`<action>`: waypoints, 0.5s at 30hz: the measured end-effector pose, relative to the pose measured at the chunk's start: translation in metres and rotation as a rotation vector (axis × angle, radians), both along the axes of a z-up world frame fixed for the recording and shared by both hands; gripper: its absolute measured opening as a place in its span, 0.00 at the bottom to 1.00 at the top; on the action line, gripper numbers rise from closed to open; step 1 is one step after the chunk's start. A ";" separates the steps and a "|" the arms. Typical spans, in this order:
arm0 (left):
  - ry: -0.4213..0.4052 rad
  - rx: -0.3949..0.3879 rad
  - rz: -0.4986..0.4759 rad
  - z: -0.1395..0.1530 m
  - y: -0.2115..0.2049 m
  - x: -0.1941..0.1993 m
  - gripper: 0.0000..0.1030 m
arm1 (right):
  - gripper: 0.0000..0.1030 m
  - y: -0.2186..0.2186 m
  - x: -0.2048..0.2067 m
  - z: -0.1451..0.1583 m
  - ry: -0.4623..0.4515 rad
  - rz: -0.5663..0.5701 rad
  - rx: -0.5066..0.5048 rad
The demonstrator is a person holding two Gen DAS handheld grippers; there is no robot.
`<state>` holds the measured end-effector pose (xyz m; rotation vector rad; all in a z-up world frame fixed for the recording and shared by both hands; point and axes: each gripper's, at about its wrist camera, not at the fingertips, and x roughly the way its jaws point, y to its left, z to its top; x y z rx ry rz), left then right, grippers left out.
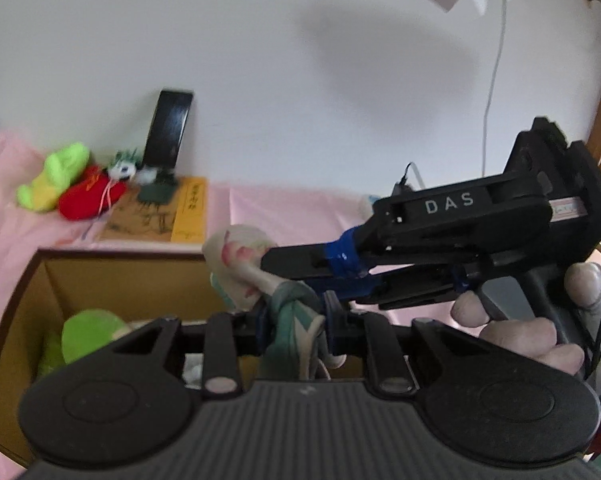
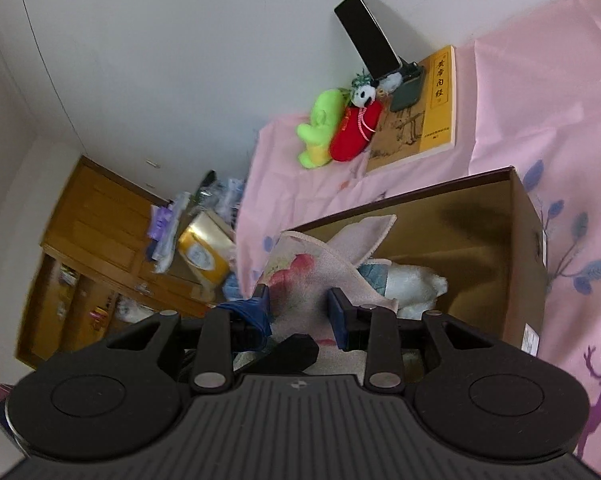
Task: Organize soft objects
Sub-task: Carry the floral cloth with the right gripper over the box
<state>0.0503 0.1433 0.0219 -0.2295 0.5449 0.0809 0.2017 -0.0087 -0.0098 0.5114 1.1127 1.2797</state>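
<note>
We grip a pale flowered cloth [image 1: 240, 264] above the open cardboard box [image 1: 100, 276]: our left gripper [image 1: 294, 320] pinches its twisted green end tight, and our right gripper [image 2: 298, 308] clamps its pink part

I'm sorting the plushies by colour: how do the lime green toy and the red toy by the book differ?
The green toy is lime with a yellow patch; the red toy is plain red with a pale cord across it. The green toy lies farther from the book, with the red toy between them. The red toy has a small panda-like head at its top; the green has none. Both lie side by side, touching, on the pink cloth.
</note>
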 end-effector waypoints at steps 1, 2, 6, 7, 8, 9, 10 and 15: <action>0.012 -0.008 -0.003 -0.006 0.005 0.001 0.16 | 0.16 0.004 -0.001 -0.002 -0.014 -0.001 -0.014; 0.024 -0.013 -0.008 -0.013 0.009 0.002 0.16 | 0.16 0.005 -0.003 -0.005 -0.026 -0.006 -0.034; 0.106 0.042 -0.033 -0.037 0.018 0.009 0.17 | 0.16 0.013 -0.009 -0.018 -0.061 -0.046 -0.123; 0.138 0.066 -0.040 -0.042 0.019 0.011 0.17 | 0.16 0.015 -0.010 -0.021 -0.069 -0.054 -0.147; 0.167 0.083 -0.045 -0.047 0.020 0.013 0.17 | 0.15 0.018 -0.011 -0.025 -0.073 -0.059 -0.174; 0.190 0.087 -0.056 -0.052 0.022 0.014 0.17 | 0.15 0.022 -0.012 -0.027 -0.077 -0.063 -0.204; 0.208 0.081 -0.067 -0.057 0.027 0.015 0.18 | 0.15 0.026 -0.014 -0.030 -0.088 -0.064 -0.228; 0.252 0.001 -0.106 -0.067 0.046 0.004 0.42 | 0.15 0.046 -0.025 -0.038 -0.152 -0.038 -0.371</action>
